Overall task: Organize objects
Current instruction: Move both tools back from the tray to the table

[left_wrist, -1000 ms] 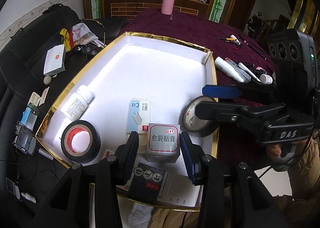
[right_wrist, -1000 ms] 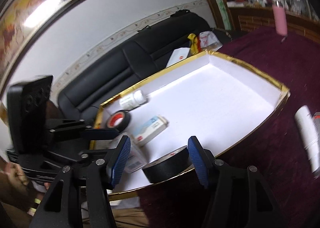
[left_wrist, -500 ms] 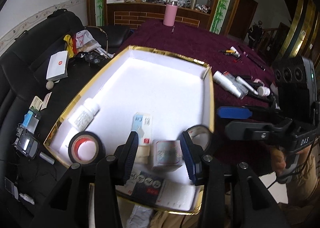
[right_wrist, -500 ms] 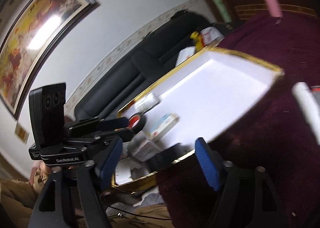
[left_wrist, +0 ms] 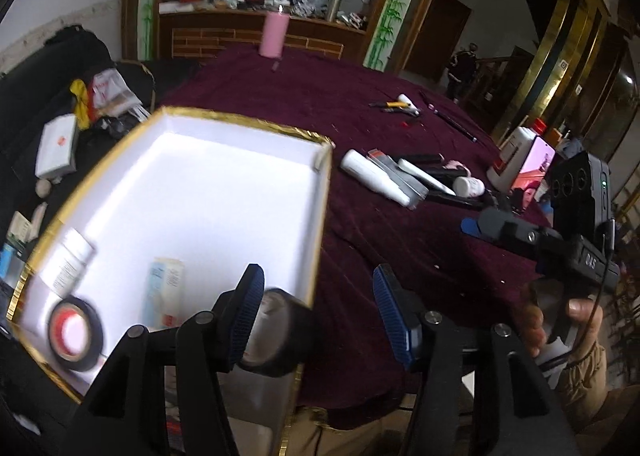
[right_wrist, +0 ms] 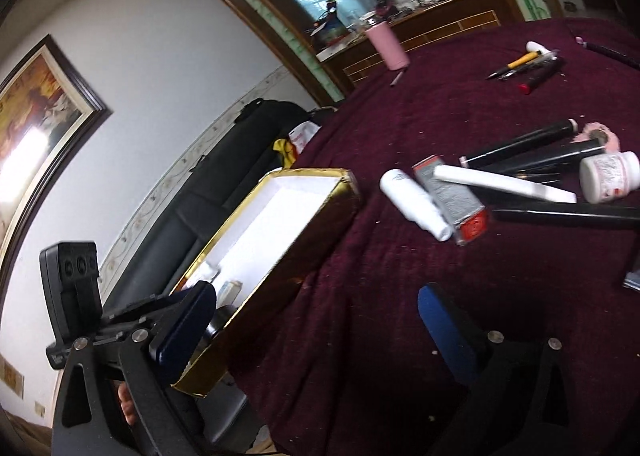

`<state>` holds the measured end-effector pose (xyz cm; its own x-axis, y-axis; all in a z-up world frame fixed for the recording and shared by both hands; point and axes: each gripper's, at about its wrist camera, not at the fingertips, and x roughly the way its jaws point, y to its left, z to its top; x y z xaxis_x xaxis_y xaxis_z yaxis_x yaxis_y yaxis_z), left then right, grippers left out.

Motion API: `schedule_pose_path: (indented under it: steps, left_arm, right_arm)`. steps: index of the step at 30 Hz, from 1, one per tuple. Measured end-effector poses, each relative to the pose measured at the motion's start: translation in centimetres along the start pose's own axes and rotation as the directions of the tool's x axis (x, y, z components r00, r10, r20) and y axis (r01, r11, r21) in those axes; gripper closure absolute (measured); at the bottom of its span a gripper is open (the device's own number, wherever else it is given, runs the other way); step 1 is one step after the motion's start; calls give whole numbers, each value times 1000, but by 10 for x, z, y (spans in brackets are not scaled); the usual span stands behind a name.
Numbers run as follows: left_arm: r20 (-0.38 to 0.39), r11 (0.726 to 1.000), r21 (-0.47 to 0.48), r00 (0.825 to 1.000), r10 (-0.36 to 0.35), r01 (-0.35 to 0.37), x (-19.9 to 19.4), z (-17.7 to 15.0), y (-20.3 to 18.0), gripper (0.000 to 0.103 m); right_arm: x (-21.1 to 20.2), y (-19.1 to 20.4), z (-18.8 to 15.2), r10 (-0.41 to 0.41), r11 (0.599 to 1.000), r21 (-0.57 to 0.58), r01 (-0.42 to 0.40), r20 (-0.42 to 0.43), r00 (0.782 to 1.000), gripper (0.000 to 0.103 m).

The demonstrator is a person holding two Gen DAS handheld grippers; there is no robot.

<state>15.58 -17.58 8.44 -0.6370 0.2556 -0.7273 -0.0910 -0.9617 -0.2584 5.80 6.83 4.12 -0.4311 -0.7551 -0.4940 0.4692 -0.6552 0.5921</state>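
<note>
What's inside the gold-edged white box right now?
In the box: a white pill bottle, a red-cored black tape roll, a pale blue carton and a second black tape roll. The left gripper covers the near corner.

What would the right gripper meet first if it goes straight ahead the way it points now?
Probably bare dark red tablecloth. The open right gripper holds nothing; beyond lies the white plastic tube, though depth is unclear.

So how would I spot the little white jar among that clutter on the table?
Find the dark red tablecloth, then the heap of tubes and black sticks right of the gold-edged box. The jar lies at the heap's right end: short, stubby, red print, unlike its long neighbours.
</note>
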Motion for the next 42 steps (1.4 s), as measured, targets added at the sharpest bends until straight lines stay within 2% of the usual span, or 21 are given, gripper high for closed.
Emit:
schedule_pose_path:
  steps: [5, 8, 13, 16, 24, 25, 28, 31, 35, 42]
  left_arm:
    - [27, 996, -17, 996, -89, 90, -8, -9, -8, 47]
    - [1, 990, -15, 990, -143, 143, -3, -13, -12, 47]
    - [-59, 996, -44, 995, -85, 83, 18, -19, -2, 48]
    - [-68, 992, -81, 993, -99, 93, 19, -19, 5, 48]
    - [-93, 997, 18, 993, -78, 80, 34, -8, -34, 45]
    - [-87, 997, 35, 994, -67, 70, 35, -6, -39, 45]
    - [-51, 996, 87, 998, 21, -16, 34, 0, -51, 45]
    - [-24, 995, 88, 999, 41, -39, 30, 7, -53, 45]
    - [-16, 997, 80, 1000, 9, -8, 30, 15, -62, 45]
    - [-63, 985, 117, 991, -120, 127, 61, 24, -111, 45]
  right_arm:
    - [3, 3, 0, 7, 1000, -14, -7, -8, 1000, 0]
    - [5, 4, 0, 13, 1000, -23, -13, -11, 1000, 0]
    - [-1, 0, 2, 1, 1000, -24, -1, 5, 1000, 0]
    - [-9, -6, 3, -21, 999, -26, 22, 18, 1000, 0]
    - [-35, -28, -1, -112, 994, -7, 113, 63, 992, 0]
    - [-39, -31, -3, -127, 992, -4, 128, 66, 990, 0]
    - [-46, -40, -8, -153, 988, 13, 152, 72, 986, 0]
    - [-56, -50, -14, -173, 985, 38, 170, 90, 981, 0]
    - [-73, -64, -18, -204, 977, 85, 195, 128, 970, 0]
    - [-109, -82, -23, -283, 955, 141, 259, 186, 941, 0]
